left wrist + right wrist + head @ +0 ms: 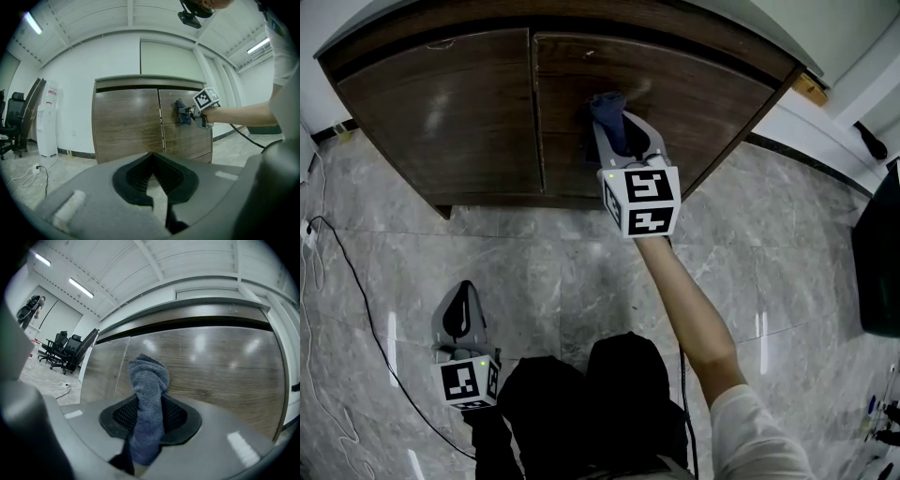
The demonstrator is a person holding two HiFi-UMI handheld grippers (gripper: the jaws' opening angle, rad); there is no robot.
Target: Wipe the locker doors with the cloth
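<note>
Cloth (pixel 607 108) touches right door (pixel 703 103) near centre seam (pixel 535 112).

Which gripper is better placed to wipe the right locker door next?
Right. The right gripper is shut on the cloth, which is already up at the right door. The left gripper is empty, low over the floor and far back from it.

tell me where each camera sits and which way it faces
Head view: on the person's head, looking steeply down at the locker doors; left gripper, right gripper, right forearm show.
Left gripper view: on the left gripper, facing the locker; shut, empty fingers show.
Right gripper view: on the right gripper, close to the right door; fingers clamp the cloth.
Shared: cloth on that door.
</note>
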